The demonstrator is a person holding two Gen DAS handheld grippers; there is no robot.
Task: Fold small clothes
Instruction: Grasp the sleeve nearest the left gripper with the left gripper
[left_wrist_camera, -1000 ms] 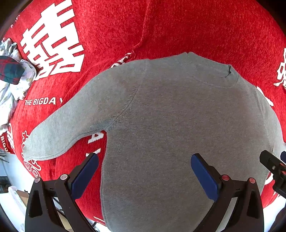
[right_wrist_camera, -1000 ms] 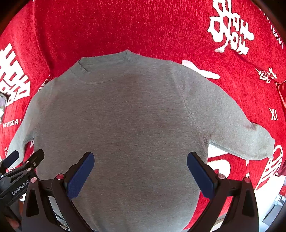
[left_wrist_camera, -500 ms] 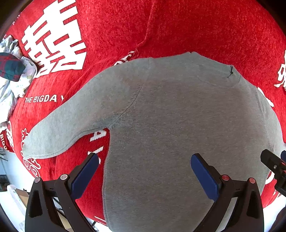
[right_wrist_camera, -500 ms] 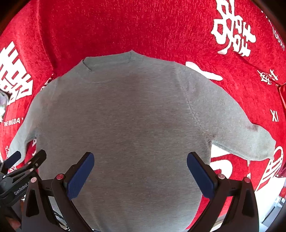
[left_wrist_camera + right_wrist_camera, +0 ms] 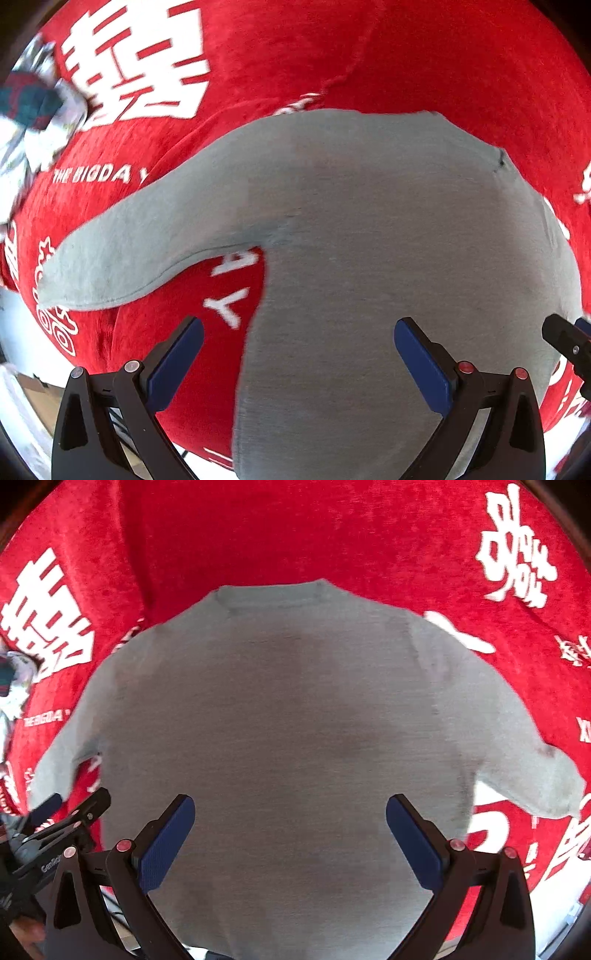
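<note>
Grey sweater (image 5: 388, 240) flat on the red cloth (image 5: 443, 66), collar away from you.
Both tools, left (image 5: 299, 354) and right (image 5: 290, 830), gape empty over its hem; your left sits nearer the outstretched sleeve (image 5: 122, 258).

Left tongs (image 5: 298, 362) and right tongs (image 5: 290, 838) gape wide (both empty).

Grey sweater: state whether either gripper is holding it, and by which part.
Nothing is held. The left gripper and right gripper are both open above the flat grey sweater.
</note>
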